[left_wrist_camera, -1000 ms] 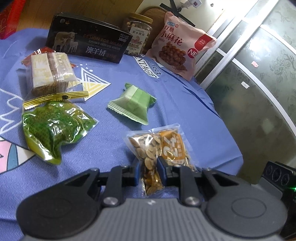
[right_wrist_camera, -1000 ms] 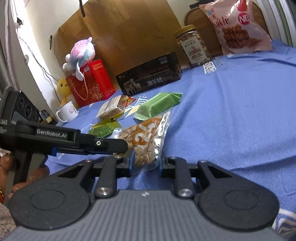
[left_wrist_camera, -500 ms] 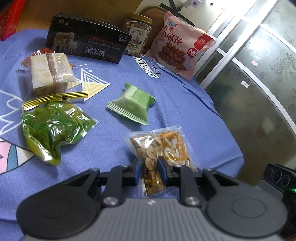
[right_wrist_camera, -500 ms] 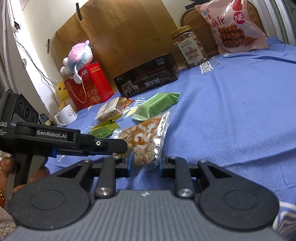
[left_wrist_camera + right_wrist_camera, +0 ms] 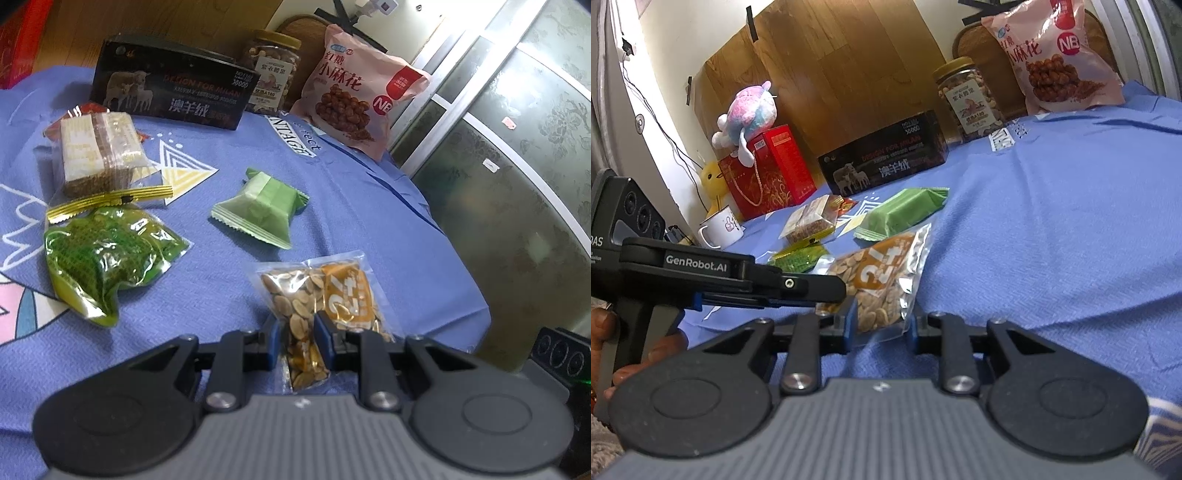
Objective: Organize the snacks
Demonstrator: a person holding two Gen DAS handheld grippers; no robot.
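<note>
A clear packet of nuts with an orange label [image 5: 317, 295] lies near the front right edge of the blue tablecloth [image 5: 207, 291]. My left gripper [image 5: 299, 336] is shut on its near end. In the right wrist view the same packet [image 5: 882, 280] sits between the fingers of my right gripper [image 5: 881, 323], which is shut on its clear lower edge. The left gripper's fingers [image 5: 820, 288] reach into that view from the left, held by a hand. Both grippers hold the one packet, which rests low over the cloth.
A pale green wrapped snack [image 5: 262, 210], a clear green packet [image 5: 103, 258] and a wrapped cake block [image 5: 99, 151] lie further in. A black box [image 5: 170, 96], nut jar [image 5: 273, 81] and pink bag [image 5: 358, 99] stand at the back. The table edge [image 5: 465, 266] drops off at right.
Both grippers keep the same hold on the nut packet. The right wrist view has shifted only slightly.
</note>
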